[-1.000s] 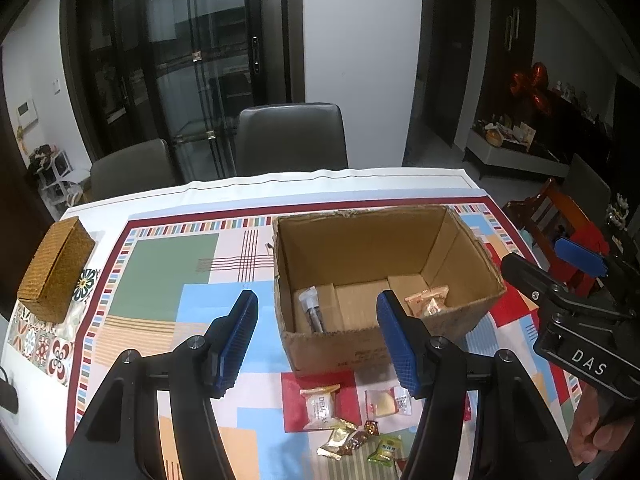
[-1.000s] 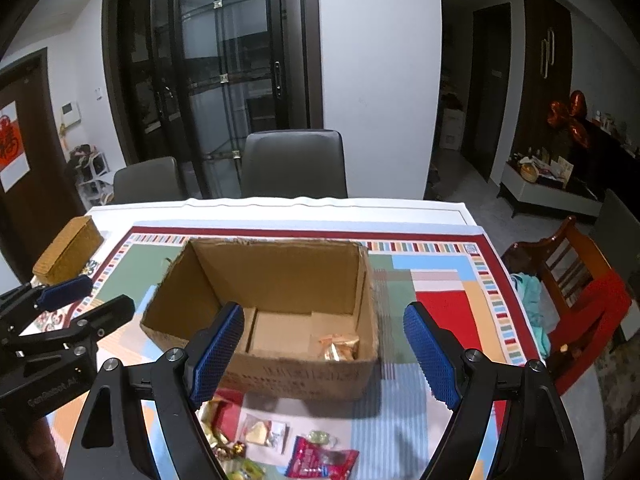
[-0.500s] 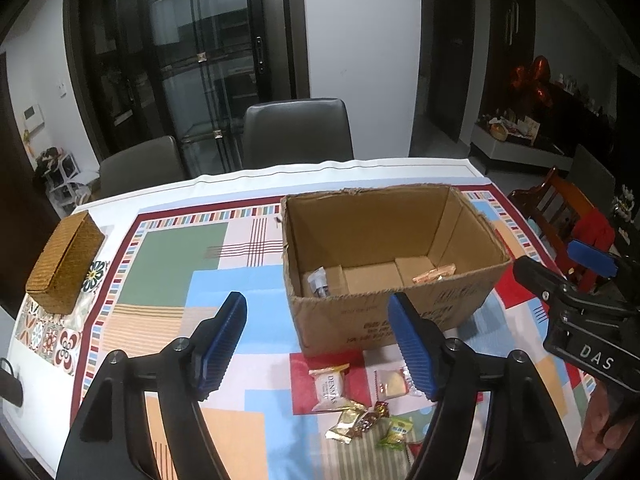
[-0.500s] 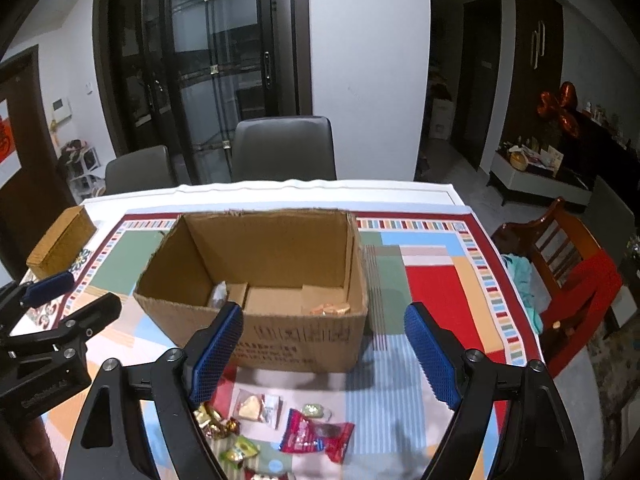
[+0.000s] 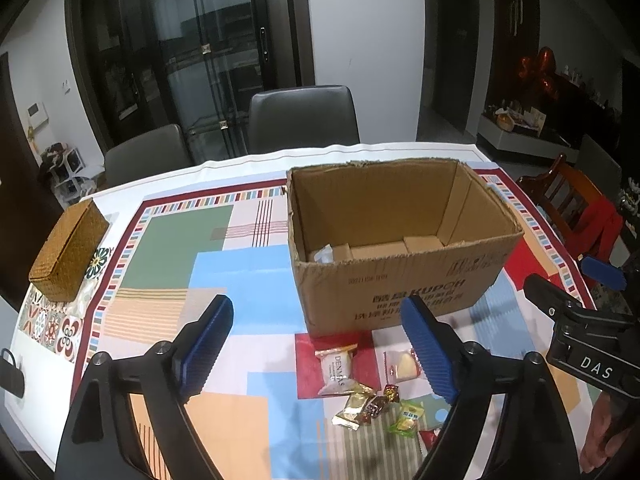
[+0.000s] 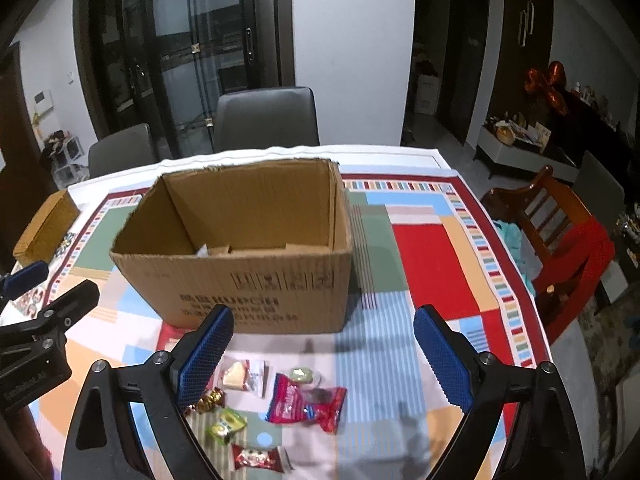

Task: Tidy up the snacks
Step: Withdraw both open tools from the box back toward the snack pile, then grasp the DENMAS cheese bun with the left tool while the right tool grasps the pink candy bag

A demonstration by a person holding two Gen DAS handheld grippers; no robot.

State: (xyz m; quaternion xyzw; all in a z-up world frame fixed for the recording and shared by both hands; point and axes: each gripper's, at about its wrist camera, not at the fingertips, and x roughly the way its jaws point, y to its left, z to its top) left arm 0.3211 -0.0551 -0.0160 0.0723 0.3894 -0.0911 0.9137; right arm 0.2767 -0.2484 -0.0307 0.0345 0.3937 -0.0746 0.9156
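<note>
An open cardboard box (image 5: 404, 280) (image 6: 256, 284) stands mid-table with a white item (image 5: 323, 255) showing inside at its left. Several wrapped snacks lie on the cloth in front of it: a white Denmas pack (image 5: 335, 370), a clear pack with a pale cake (image 5: 401, 365) (image 6: 242, 375), a red packet (image 6: 308, 400), a green candy (image 6: 226, 425) and a small red-white candy (image 6: 258, 458). My left gripper (image 5: 320, 350) is open and empty above the snacks. My right gripper (image 6: 326, 354) is open and empty above them too.
A woven straw box (image 5: 68, 254) sits at the table's left edge. Grey chairs (image 5: 302, 120) stand behind the table. A red wooden chair (image 6: 560, 248) stands at the right. The patterned tablecloth (image 6: 432, 256) covers the table.
Both grippers have pulled back and lowered toward the near table edge. The box interior is now less visible and more snacks show in front of it. Both stay open.
</note>
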